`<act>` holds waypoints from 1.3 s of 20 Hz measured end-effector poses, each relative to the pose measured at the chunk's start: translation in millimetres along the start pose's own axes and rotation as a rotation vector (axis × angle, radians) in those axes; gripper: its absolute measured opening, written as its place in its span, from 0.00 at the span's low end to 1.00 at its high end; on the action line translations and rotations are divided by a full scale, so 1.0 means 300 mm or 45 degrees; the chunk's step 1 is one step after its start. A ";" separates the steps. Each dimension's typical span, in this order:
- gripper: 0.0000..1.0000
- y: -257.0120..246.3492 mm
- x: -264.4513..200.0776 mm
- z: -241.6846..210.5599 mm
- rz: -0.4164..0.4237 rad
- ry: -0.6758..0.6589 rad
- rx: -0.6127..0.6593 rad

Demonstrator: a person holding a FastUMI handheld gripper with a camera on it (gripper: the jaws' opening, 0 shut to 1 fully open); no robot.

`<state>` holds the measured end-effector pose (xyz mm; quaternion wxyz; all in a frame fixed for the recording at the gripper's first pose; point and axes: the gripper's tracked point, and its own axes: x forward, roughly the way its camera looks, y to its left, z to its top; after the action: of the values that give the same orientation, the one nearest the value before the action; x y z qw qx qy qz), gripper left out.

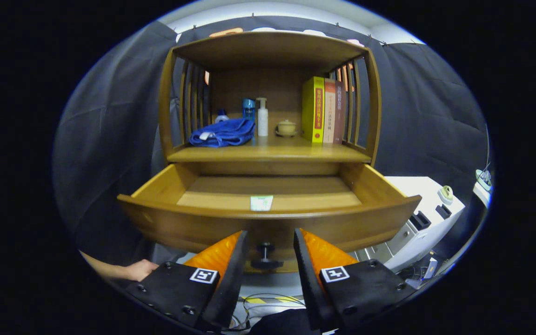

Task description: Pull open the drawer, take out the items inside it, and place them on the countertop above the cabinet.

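The wooden cabinet's drawer (165, 186) is pulled out wide toward me. Its bare wooden floor carries a small pale sticker (261, 203) near the front wall. The drawer's dark knob (266, 256) sits between my fingertips, with a gap on each side. My gripper (271, 233) is open, level with the drawer front. On the countertop (272, 152) above lie a crumpled blue cloth (224, 133), a blue bottle (248, 109), a white pump bottle (262, 117), a small lidded pot (286, 128) and three upright books (324, 110).
A white appliance (424, 218) stands low to the right of the cabinet. A person's hand (130, 270) rests below the drawer on the left. Cables and yellow tape (261, 300) lie on the floor beneath the fingers. Slatted sides enclose the shelf.
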<state>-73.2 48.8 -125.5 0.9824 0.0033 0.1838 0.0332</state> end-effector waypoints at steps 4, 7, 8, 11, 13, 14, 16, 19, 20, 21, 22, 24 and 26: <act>0.88 -0.008 0.030 0.086 0.015 -0.019 -0.014; 1.00 0.017 0.064 0.143 0.057 -0.011 -0.025; 1.00 0.021 0.077 0.157 0.064 0.005 -0.026; 1.00 0.021 0.147 0.192 0.080 0.049 -0.021; 1.00 0.020 0.202 0.207 0.093 0.096 -0.035; 1.00 0.015 0.229 0.213 0.088 0.120 -0.041; 1.00 0.020 0.289 0.210 0.098 0.183 -0.054; 1.00 0.038 0.379 0.184 0.122 0.309 -0.055; 1.00 0.043 0.402 0.166 0.127 0.357 -0.050; 1.00 0.052 0.426 0.154 0.139 0.393 -0.047; 1.00 0.051 0.449 0.148 0.130 0.411 -0.038; 1.00 0.042 0.493 0.129 0.111 0.460 -0.045; 1.00 0.043 0.531 0.106 0.112 0.514 -0.048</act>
<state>85.5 72.5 -153.1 0.9231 -0.0138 0.3760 0.0794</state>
